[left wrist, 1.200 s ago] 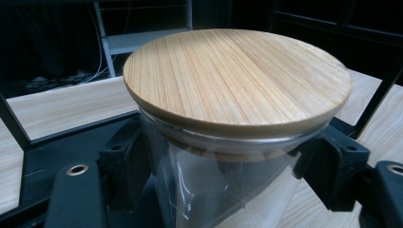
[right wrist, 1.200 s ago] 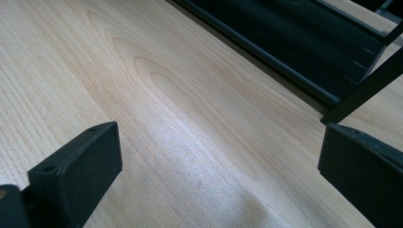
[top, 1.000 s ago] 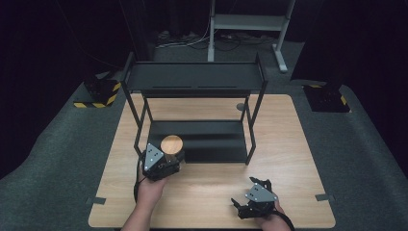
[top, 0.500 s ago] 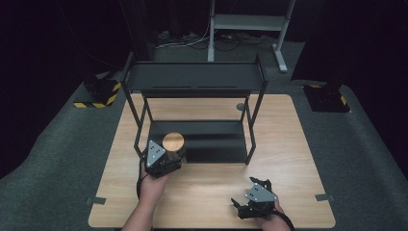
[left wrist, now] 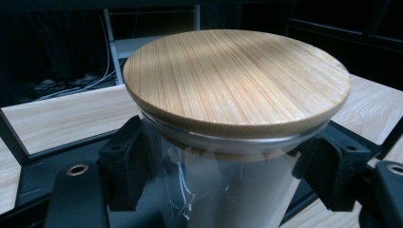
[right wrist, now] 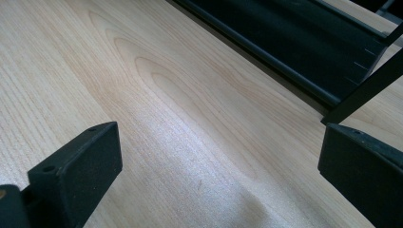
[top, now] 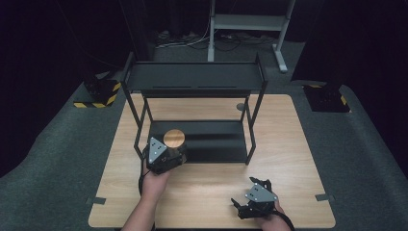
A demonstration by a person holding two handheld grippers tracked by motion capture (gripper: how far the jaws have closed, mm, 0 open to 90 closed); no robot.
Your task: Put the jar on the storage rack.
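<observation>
left gripper [top: 169,154]: jaws clamped on the glass jar [left wrist: 223,190] just under its lid | right gripper [top: 251,204]: jaws wide apart, holding nothing, low over the table [top: 298,144] in front of the rack [top: 192,79] | progress: jar gripped at the lower shelf's [top: 211,142] front-left edge, placing apparently unfinished, release left | jar: clear glass, round bamboo lid [left wrist: 235,78], seemingly empty

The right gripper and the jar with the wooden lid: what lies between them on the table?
Nothing; in the high view, bare table separates the right gripper from the jar.
</observation>
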